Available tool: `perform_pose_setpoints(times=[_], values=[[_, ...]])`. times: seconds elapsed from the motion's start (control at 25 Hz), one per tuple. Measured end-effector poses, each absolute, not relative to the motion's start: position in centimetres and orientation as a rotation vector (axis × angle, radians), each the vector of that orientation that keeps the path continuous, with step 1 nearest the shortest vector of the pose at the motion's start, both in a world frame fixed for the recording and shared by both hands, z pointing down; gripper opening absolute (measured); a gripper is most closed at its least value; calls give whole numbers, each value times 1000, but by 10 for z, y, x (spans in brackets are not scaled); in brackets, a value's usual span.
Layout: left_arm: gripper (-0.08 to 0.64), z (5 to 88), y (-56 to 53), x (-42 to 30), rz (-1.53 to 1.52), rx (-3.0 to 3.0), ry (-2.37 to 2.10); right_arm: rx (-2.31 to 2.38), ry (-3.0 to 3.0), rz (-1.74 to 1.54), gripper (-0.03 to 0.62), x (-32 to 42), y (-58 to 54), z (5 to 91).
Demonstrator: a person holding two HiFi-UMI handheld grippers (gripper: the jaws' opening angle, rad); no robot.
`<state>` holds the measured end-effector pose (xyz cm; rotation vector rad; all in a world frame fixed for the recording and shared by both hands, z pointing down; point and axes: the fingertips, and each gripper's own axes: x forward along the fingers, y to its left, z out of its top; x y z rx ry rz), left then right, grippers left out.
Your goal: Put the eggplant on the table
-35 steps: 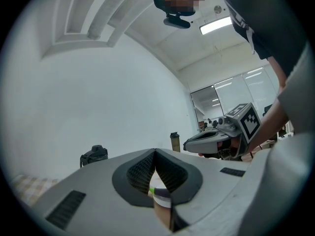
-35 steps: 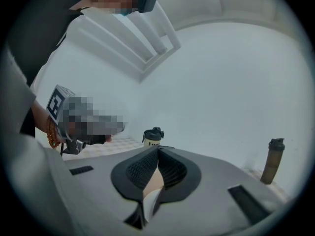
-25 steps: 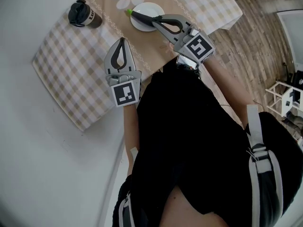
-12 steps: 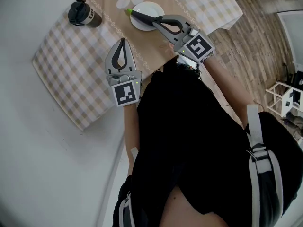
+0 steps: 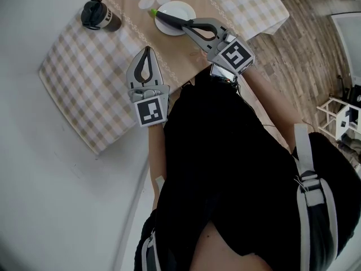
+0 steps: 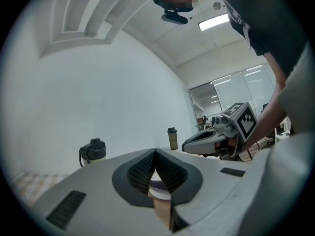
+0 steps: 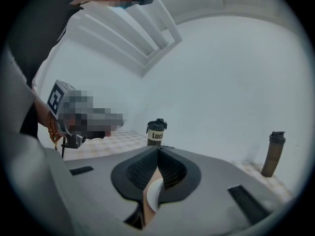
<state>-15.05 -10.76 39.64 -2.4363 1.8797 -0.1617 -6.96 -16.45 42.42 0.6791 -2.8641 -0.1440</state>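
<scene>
A slim dark eggplant [image 5: 165, 17] with a green stem lies on a small white plate [image 5: 179, 9] at the far side of the checked tablecloth [image 5: 84, 78]. My right gripper [image 5: 183, 22] is shut, and its tips rest at the near end of the eggplant over the plate. In the right gripper view the jaws [image 7: 157, 150] meet with nothing seen between them, and the plate [image 7: 154, 194] shows below. My left gripper [image 5: 147, 48] is shut and holds nothing, level over the cloth to the left of the plate. Its pads [image 6: 143, 170] touch at the tip.
A dark lidded tumbler [image 5: 98, 17] stands at the far left of the cloth, also seen as the tumbler [image 7: 156, 132]. A tall brown bottle [image 7: 273, 154] stands to the right. A white wall runs along the left, and wooden floor [image 5: 304, 38] lies to the right.
</scene>
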Motion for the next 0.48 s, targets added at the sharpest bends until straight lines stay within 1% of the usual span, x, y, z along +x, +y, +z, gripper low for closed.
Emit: perform_pose_setpoints(times=[0.48], values=[[-11, 400, -102, -150, -163, -2441, 1883, 672, -2842, -145, 5, -69, -163, 433]])
